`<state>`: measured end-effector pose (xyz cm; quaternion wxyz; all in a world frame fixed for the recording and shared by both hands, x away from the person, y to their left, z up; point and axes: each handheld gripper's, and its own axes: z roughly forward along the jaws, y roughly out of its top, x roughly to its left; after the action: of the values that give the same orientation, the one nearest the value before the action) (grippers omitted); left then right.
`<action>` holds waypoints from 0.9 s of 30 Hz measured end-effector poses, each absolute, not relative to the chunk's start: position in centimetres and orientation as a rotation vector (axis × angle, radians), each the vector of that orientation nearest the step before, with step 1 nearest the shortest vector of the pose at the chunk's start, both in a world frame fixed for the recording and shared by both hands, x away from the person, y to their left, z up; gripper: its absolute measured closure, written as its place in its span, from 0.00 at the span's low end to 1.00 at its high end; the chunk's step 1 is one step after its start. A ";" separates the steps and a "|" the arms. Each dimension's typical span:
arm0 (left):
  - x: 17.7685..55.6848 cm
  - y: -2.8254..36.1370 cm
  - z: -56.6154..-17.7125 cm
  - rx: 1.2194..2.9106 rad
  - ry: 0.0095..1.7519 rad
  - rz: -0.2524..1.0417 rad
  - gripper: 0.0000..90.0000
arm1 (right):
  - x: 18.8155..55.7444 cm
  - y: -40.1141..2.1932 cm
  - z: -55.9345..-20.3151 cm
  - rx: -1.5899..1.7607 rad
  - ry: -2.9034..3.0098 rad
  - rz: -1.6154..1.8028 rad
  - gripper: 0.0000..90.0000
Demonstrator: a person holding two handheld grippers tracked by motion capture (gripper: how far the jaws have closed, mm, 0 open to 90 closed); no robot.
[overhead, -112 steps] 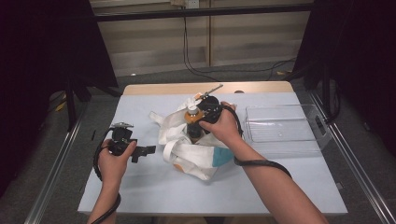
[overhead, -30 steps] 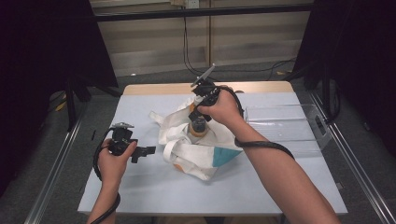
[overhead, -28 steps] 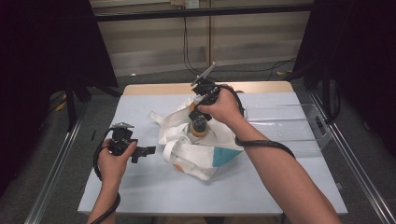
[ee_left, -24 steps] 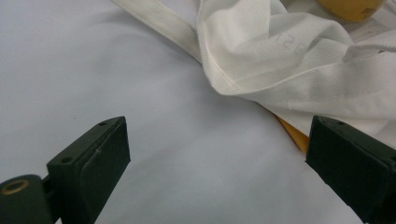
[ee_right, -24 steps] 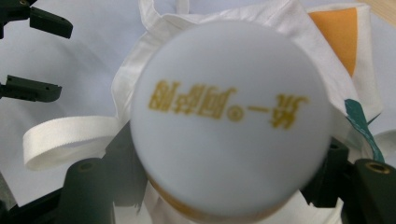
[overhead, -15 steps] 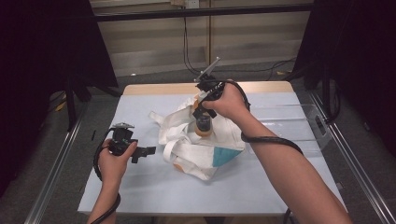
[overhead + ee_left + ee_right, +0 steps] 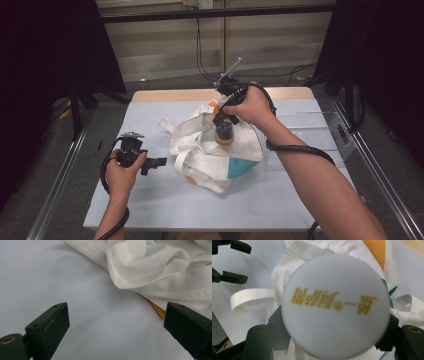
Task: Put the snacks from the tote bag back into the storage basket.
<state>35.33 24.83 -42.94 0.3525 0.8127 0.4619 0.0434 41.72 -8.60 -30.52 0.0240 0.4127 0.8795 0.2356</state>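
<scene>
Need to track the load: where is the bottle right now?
High view: the bottle hangs in the right tongs, just above the white tote bag at table centre.

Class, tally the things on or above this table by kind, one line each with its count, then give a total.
Cloth tote bag: 1
Bottle with white cap: 1
Clear plastic tray: 1
Handheld grippers, left gripper and right gripper: 2
Total: 5

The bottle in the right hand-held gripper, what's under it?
The white tote bag lies under the bottle, on the table. The bag's inside is hidden by folds.
</scene>
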 end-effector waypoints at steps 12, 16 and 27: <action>35.0 25.0 -42.9 2.089 1.212 0.127 0.07 | 41.5 -9.4 -30.0 1.278 2.726 0.734 0.33; 35.0 25.1 -42.8 2.094 1.206 0.126 0.07 | 41.4 -9.6 -29.6 1.270 2.734 0.720 0.33; 35.1 24.9 -43.0 2.111 1.199 0.117 0.07 | 41.3 -10.2 -29.1 1.269 2.754 0.676 0.33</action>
<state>35.06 24.92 -42.96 0.3483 0.8141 0.4625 0.0452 41.26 -10.17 -29.10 0.0173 0.4083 0.8864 0.2174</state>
